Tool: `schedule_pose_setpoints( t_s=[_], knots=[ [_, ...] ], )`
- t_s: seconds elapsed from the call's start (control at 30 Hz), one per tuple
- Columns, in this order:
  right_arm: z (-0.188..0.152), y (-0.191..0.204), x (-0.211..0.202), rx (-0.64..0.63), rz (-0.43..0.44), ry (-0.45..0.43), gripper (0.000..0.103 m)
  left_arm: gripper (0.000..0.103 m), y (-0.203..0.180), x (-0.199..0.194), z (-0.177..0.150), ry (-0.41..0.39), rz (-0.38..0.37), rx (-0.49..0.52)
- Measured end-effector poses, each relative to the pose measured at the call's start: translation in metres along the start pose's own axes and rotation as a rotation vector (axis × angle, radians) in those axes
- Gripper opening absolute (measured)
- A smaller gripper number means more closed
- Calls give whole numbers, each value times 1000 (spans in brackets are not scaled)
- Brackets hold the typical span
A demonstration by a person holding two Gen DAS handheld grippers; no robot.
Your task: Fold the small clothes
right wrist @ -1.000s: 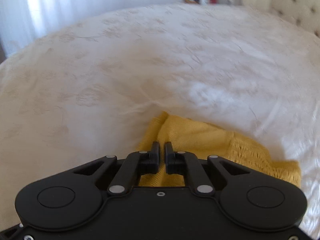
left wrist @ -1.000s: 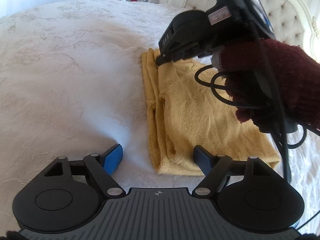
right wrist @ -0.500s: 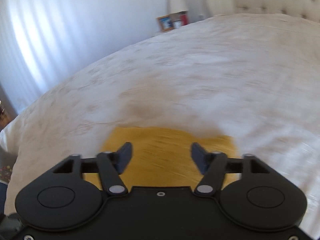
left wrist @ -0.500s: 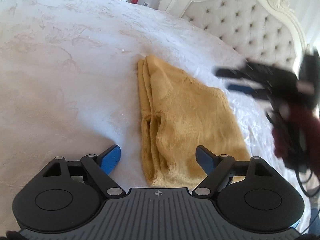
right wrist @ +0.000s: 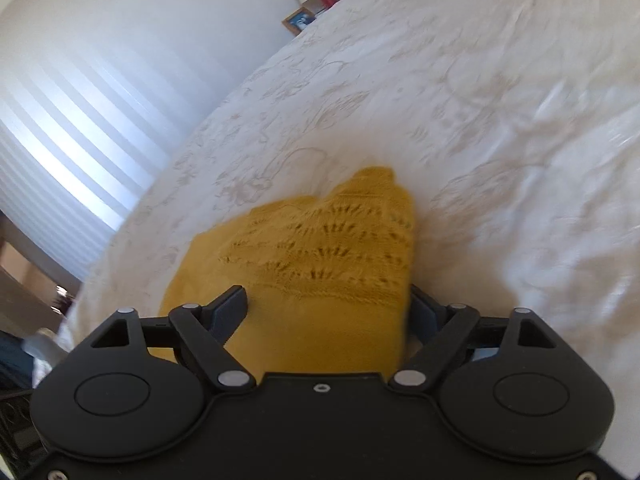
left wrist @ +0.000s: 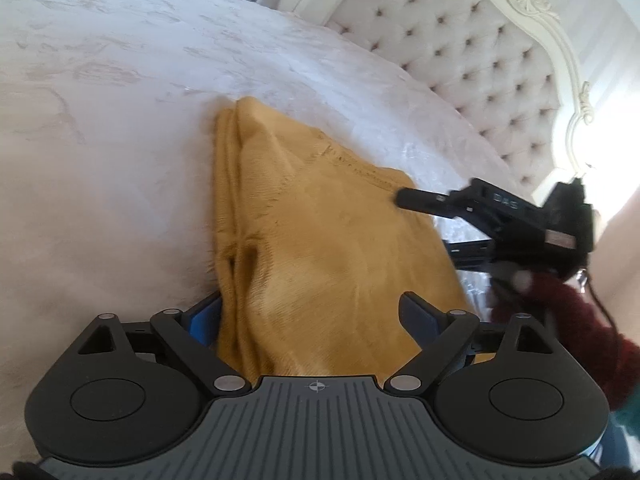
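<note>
Mustard-yellow knit sweater [left wrist: 320,248] folded into a rough rectangle, lying flat on the bed [left wrist: 100,128]. Bedspread is white with faint embossed floral stitching, slightly wrinkled.

Left claw [left wrist: 316,316]: fingers spread wide, nothing gripped. It straddles the sweater's near end; the blue-padded left finger [left wrist: 204,316] sits just beside the stacked folded edge, the right finger [left wrist: 420,316] is over the flat knit.

Right claw [right wrist: 326,308]: also spread wide, holding nothing. Sweater lies between and ahead of its fingers; the left finger [right wrist: 230,306] is over the plain knit and the right finger [right wrist: 426,310] is at the fabric's right edge. Ahead of this claw the knit turns to rows of lacy eyelet pattern, ending in a bumpy folded corner.

From the left wrist view, the right claw [left wrist: 432,224] comes in from the right side, its black fingers at the sweater's far right edge, held by a hand in a dark red fuzzy glove [left wrist: 560,320]. Contact there unclear due to blur.

Tufted, buttoned headboard [left wrist: 460,48] with carved cream frame beyond the sweater.
</note>
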State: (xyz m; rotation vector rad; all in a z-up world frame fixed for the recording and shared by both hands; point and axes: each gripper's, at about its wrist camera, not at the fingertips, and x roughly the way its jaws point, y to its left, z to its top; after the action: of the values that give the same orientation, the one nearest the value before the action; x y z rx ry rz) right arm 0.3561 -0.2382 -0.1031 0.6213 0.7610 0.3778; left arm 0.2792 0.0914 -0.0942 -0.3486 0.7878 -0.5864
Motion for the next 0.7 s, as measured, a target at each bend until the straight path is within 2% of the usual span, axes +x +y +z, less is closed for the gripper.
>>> schedule_pose_setpoints(
  t_s=[0.13,0.2,0.23,0.27,0.3,0.33,0.43,0.53,0.7],
  knots=[
    [4,-3,13,40,73,-17,97,91,-3,14,12,41,-39,-13],
    [5,-1,14,32,79,-6,96,91,-4,18,16,67,-47,-21],
    [5,-1,13,28,83,-2,91,85,-5,17,16,79,-49,-20],
    [4,-2,11,28,85,1,84,76,-5,16,16,89,-47,-24],
    [4,-2,9,35,77,2,61,40,-4,15,16,99,-38,-38],
    [2,-5,5,48,58,6,46,14,-2,15,15,116,-29,-64],
    [0,3,-9,37,19,-20,39,13,0,11,11,112,-53,-134],
    [1,25,-29,-5,-4,-46,36,13,-17,0,13,86,-31,-86],
    [-1,59,-78,-47,-10,-56,36,13,-48,-30,15,85,-84,-41]
  ],
)
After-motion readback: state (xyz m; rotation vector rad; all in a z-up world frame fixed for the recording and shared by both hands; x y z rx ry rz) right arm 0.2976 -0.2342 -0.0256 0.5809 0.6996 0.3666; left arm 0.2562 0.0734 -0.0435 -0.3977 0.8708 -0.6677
